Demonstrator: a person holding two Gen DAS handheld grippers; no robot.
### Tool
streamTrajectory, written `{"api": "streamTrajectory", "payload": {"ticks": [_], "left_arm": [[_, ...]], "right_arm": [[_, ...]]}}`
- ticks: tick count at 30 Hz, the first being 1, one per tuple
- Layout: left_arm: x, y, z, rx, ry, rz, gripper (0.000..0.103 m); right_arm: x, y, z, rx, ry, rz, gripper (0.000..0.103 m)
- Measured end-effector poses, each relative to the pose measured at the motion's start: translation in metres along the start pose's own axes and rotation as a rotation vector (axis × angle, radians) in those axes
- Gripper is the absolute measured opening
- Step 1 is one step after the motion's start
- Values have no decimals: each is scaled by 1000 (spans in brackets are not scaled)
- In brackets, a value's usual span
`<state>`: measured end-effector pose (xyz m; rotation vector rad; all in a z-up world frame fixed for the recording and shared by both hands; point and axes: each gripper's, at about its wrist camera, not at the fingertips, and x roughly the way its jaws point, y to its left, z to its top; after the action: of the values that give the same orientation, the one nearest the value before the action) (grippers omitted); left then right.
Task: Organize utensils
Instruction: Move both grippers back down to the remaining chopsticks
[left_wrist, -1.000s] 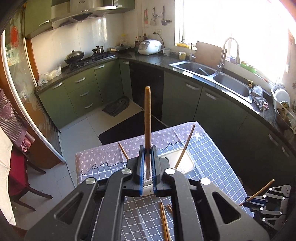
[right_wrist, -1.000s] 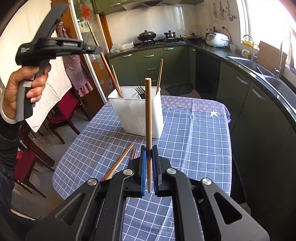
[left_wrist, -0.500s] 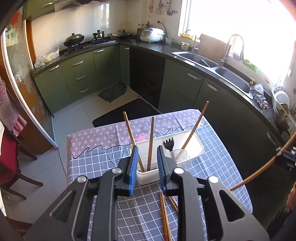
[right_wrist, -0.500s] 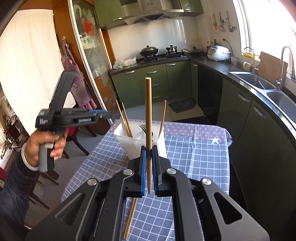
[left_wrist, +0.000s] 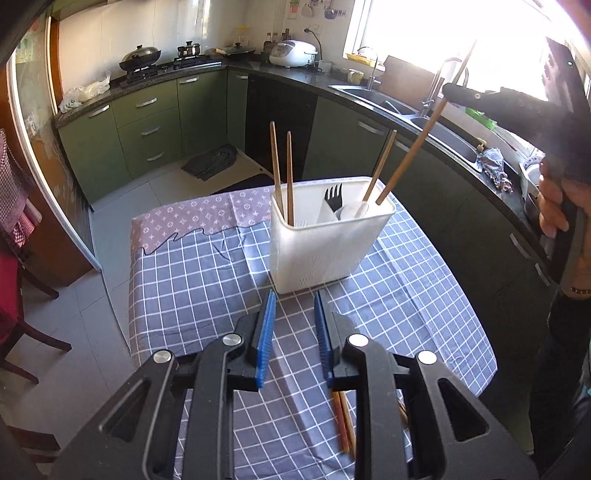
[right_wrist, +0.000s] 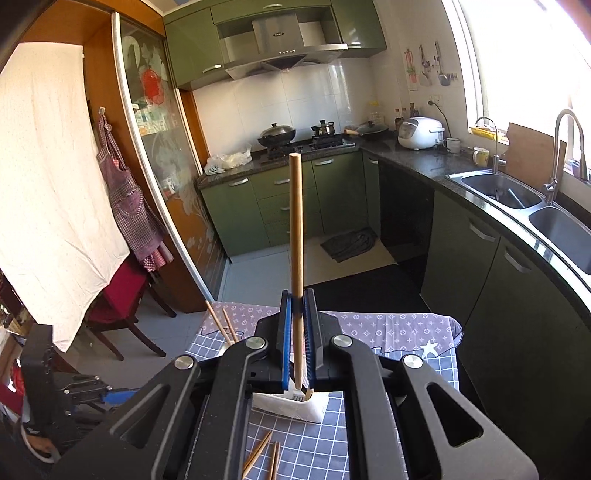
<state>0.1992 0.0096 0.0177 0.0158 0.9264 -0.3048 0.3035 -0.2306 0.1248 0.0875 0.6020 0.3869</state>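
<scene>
— Where is the chopstick (right_wrist: 296, 236) in play?

— Pinched between the blue pads of the right gripper (right_wrist: 297, 334), pointing up along the fingers. From the left wrist view it slants down from that gripper, its lower tip just at or inside the right end of the white utensil holder (left_wrist: 325, 243).

— So which step is this?

— I'd judge it as the drop-in: the stick is lined up with the holder's right compartment, beside one already leaning there (left_wrist: 378, 166). Two more chopsticks (left_wrist: 281, 173) stand at the left end, a black fork (left_wrist: 333, 194) in the middle.

— And the left gripper (left_wrist: 293, 334)?

— Fingers spread wide, nothing between them, hovering over the checked tablecloth (left_wrist: 199, 280) near the holder.

— Next move?

— Probably lower the tip past the rim, then ease the pads apart so it slides in. After that, the loose chopsticks on the cloth (right_wrist: 264, 456) remain.

— Anything unclear?

— From the right wrist view the gripper body covers most of the holder, so the tip's depth can't be told. The loose sticks are cut off by gripper bodies and frame edges in both views; their count is uncertain.
</scene>
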Motion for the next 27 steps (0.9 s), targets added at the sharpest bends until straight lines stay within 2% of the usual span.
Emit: {"api": "streamTrajectory", "payload": {"ticks": [4, 8, 12, 15, 16, 18, 21, 27], "left_arm": [[11, 11, -15, -24, 45, 6, 21], [22, 14, -22, -33, 84, 11, 21], [31, 8, -27, -24, 123, 2, 21], [36, -2, -32, -4, 143, -2, 22], [38, -6, -34, 2, 153, -2, 25], [45, -12, -39, 8, 172, -3, 29], [63, -20, -50, 20, 224, -2, 29], [108, -26, -71, 8, 337, 18, 29]], "right_arm": [[39, -2, -17, -5, 73, -2, 7], [61, 1, -27, -23, 123, 3, 9], [44, 2, -35, -25, 96, 26, 10], [10, 2, -46, -38, 54, 55, 11], [-4, 1, -53, -40, 45, 60, 13], [-19, -3, -74, -45, 56, 72, 18], [-27, -13, -118, -54, 120, 51, 18], [4, -40, -217, -29, 287, -45, 23]]}}
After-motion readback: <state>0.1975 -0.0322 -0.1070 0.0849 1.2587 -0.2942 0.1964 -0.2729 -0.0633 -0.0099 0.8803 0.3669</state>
